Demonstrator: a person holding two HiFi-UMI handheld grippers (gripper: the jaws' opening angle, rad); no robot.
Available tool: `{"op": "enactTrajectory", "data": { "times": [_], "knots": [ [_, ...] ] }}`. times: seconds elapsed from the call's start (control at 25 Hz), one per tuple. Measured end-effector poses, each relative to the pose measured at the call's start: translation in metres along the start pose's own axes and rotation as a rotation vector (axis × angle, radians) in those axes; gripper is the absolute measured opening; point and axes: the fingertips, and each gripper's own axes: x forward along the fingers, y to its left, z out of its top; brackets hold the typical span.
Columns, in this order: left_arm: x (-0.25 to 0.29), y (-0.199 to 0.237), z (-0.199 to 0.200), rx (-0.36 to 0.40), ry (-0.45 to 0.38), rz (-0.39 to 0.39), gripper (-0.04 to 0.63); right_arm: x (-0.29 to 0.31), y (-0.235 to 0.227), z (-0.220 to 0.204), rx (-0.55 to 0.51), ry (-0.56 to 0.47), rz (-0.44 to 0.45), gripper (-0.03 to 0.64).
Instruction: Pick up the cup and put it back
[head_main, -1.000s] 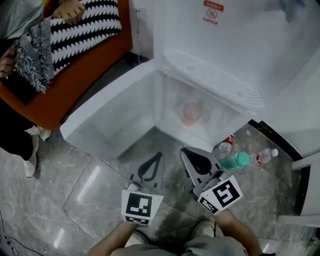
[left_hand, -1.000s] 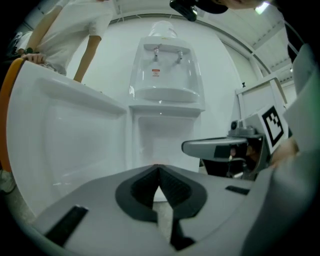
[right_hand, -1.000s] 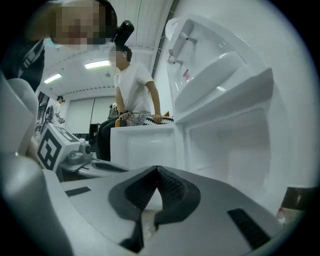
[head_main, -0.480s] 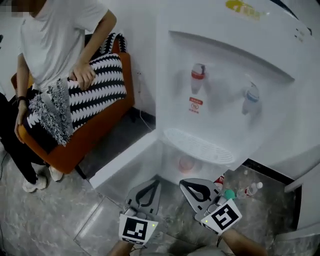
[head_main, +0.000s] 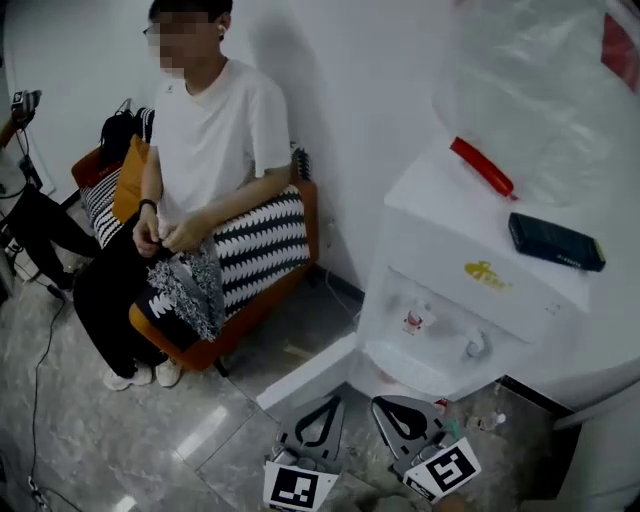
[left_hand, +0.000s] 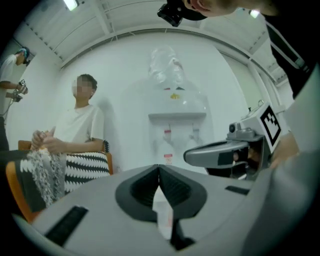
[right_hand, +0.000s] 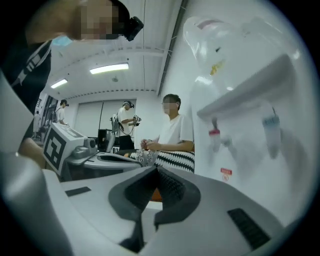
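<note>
The cup does not show in any view now; the white water dispenser's (head_main: 470, 290) drip shelf hides the inside of its lower cabinet. The cabinet door (head_main: 305, 375) stands open toward me. Both grippers sit low in the head view, side by side, pointing at the cabinet. My left gripper (head_main: 333, 400) (left_hand: 159, 167) is shut, with nothing between its jaws. My right gripper (head_main: 378, 402) (right_hand: 156, 170) is also shut and empty. Each gripper shows in the other's view, the right gripper (left_hand: 192, 156) close beside the left.
A person (head_main: 215, 150) sits on an orange sofa (head_main: 250, 300) with a black-and-white cushion, left of the dispenser. A black box (head_main: 555, 242) and a red bar (head_main: 483, 167) lie on the dispenser's top. Small bottles (head_main: 490, 422) stand on the floor at its right foot.
The head view has swung up from the open cabinet, where a pink cup stood, to the whole dispenser and the seated person. Both grippers stay shut and now sit lower in the picture.
</note>
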Motion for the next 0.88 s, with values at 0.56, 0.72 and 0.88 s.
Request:
{"op": "enactTrajectory", "data": {
  "times": [0.56, 0.72, 0.88],
  "knots": [
    [-0.07, -0.008, 0.379, -0.048, 0.099, 0.17, 0.012, -0.045, -0.001, 0.377, 0.119, 0.003, -0.013, 0.011],
    [-0.071, -0.021, 0.44, -0.087, 0.069, 0.226, 0.012, -0.074, -0.017, 0.432, 0.123, 0.001, -0.021, 0.009],
    [-0.074, -0.049, 0.47, -0.093, 0.016, 0.235, 0.012, -0.104, -0.015, 0.449, 0.116, -0.022, 0.005, 0.009]
  ]
}}
